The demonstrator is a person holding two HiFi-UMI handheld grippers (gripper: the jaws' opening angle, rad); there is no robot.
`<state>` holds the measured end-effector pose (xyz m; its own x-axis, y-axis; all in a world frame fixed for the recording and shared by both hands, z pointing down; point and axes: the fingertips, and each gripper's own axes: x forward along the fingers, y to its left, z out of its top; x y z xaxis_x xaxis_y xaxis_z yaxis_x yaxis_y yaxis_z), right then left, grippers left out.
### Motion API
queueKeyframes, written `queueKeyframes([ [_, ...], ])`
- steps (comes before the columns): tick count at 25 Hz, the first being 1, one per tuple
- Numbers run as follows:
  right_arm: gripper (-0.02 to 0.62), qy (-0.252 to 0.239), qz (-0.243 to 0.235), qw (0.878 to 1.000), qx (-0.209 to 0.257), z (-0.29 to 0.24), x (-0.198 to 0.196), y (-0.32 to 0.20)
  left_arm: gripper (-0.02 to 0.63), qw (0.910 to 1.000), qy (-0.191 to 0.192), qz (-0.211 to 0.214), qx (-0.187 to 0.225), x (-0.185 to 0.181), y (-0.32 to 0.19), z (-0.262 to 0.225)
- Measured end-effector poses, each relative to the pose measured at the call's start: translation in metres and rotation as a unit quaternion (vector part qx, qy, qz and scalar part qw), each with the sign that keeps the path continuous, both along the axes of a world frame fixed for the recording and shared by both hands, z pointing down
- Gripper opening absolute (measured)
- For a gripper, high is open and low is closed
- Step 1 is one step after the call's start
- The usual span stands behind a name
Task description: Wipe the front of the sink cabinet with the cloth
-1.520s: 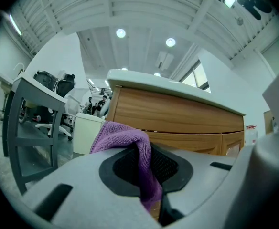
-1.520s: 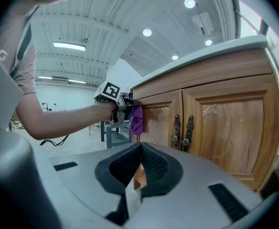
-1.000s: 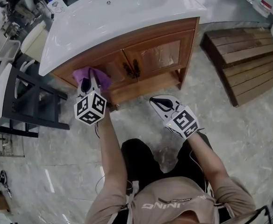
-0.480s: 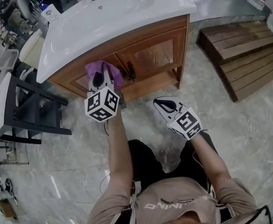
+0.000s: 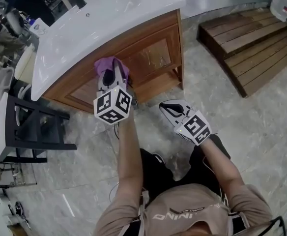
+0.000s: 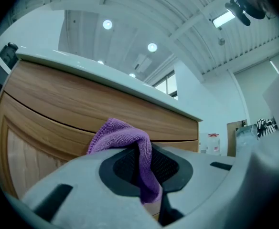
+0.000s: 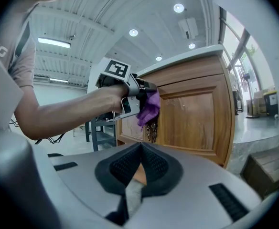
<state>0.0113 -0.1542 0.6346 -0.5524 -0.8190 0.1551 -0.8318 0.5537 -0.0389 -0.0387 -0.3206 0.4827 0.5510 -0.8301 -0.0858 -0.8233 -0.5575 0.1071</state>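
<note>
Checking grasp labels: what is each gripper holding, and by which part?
Left gripper is shut on a fold of the purple cloth; the bunched rest pokes out toward the cabinet front. Right gripper is shut, holding nothing.

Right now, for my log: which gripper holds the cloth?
The left gripper: its jaws clamp the purple cloth; the right gripper is shut and empty.
</note>
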Motion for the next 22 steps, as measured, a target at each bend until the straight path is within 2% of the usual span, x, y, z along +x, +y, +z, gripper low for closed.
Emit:
queueKeyframes([
  [12,0.011,0.003,0.063,0.998,0.011,-0.007,0.059,0.014,0.037,0.9978,-0.008,0.065,0.004,0.099,0.008,0.004],
  [22,0.011,0.002,0.124,0.992,0.010,-0.004,0.114,0.040,0.037,0.9915,-0.010,0.129,0.012,0.200,0.019,0.004],
])
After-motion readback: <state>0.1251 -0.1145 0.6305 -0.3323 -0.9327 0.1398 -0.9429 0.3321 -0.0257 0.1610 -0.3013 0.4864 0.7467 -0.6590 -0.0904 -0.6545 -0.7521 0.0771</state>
